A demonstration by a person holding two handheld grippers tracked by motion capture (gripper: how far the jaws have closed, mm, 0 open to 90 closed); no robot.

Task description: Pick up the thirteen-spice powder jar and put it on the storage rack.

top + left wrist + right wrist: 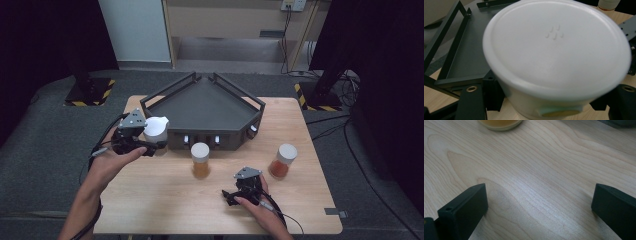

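My left gripper [151, 141] is shut on a jar with a white lid [156, 128] and holds it just off the table, beside the front left corner of the dark tray [165, 93]. In the left gripper view the lid [556, 47] is close up between both black jaws, with my gripper [546, 101] clamped on the jar's body below it. Near the table's front edge my right gripper [231, 196] rests low and open. Bare wood lies between its jaws in the right gripper view, where the gripper [539, 205] points at the table top.
An orange-filled jar [201, 160] stands in front of the tray, its base [500, 123] just ahead of my right gripper. A red-orange jar [283, 161] stands at the right. The tray has raised rails [449, 50] and is empty inside.
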